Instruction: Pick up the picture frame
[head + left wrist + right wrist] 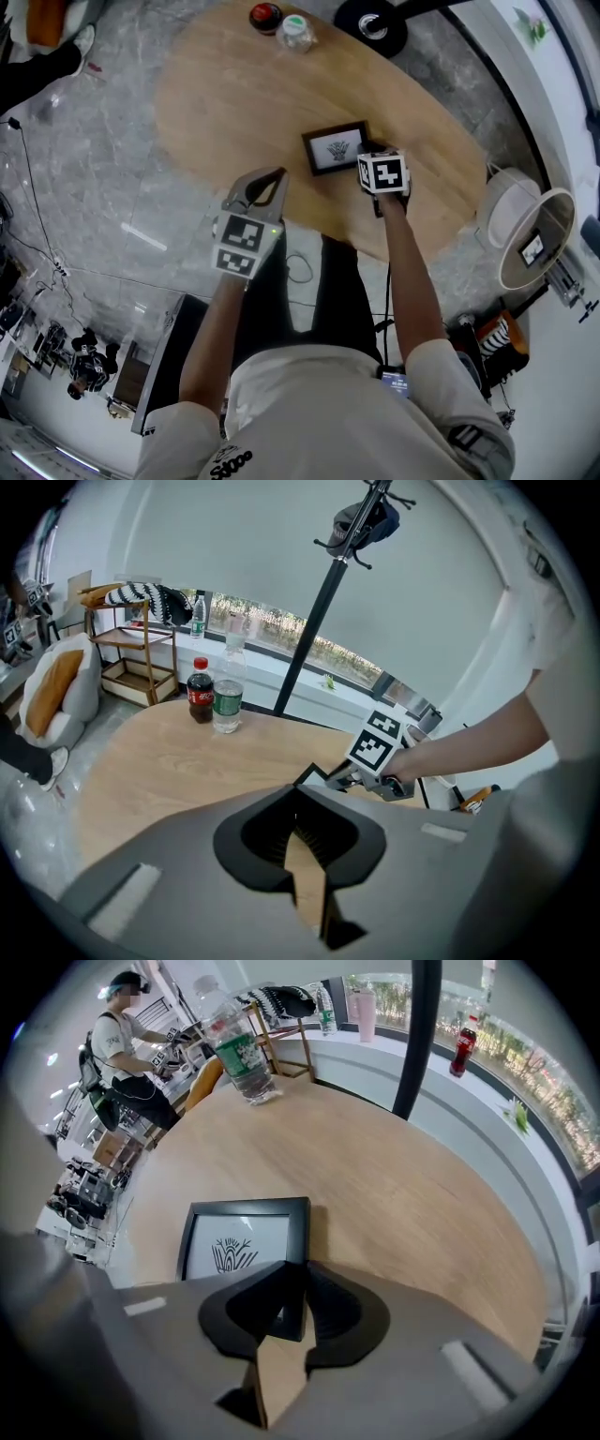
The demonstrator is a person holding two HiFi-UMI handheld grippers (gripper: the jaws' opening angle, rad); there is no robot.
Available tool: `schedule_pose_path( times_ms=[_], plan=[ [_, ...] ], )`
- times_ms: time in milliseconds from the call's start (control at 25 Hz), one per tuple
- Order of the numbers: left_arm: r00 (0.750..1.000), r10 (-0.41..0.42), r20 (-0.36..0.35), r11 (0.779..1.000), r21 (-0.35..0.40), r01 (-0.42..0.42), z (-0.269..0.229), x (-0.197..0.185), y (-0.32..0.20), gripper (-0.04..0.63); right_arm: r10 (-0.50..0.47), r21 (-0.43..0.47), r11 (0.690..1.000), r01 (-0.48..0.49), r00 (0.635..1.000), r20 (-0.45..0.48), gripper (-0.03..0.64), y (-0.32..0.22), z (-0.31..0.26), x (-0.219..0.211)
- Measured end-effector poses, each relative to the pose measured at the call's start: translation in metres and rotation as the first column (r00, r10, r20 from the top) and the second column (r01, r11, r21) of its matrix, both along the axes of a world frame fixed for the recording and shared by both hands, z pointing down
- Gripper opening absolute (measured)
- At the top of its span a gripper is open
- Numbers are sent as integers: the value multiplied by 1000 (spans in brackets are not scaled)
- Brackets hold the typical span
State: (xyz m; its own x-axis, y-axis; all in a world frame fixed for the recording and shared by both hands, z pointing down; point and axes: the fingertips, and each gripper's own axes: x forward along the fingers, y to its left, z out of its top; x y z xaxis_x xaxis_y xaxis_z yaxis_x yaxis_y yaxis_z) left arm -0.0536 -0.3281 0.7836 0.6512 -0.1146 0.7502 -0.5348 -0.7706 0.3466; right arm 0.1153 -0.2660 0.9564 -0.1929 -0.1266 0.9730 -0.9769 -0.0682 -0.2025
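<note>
A black picture frame [336,148] with a small line drawing rests on the oval wooden table [216,103], near its front edge. My right gripper [369,152] points steeply down at the frame's right side. In the right gripper view the frame [246,1241] has its right bar between the jaws, and my right gripper [298,1274] is shut on that bar. My left gripper [277,176] hovers above the table's front edge, left of the frame, shut with nothing in it. From the left gripper [298,822] a corner of the frame [309,775] shows beside the right gripper's marker cube.
A cola bottle [265,14] and a water bottle [295,30] stand at the table's far end. A coat stand's black base [372,26] sits on the floor behind them. A white round chair [525,225] stands to the right. A person [127,1063] stands beyond the table.
</note>
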Motion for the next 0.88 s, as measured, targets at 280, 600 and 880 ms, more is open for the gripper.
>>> schedule_pose_path(
  times_ms=[280,600,880],
  plan=[
    [1000,-25,-14,999,28,25,-23,-23,-3,11,1,25,1000,-1,1000,-17,72,7,-23,-20],
    [999,-8,-36,996,91,12,-64,-51,-11,11,36,115,993,-34,999,-21,72,-3,-85,-44],
    [998,2,-57,989,149,7,-101,-83,-14,11,35,198,980,-28,999,-31,72,-18,-145,-73]
  ],
)
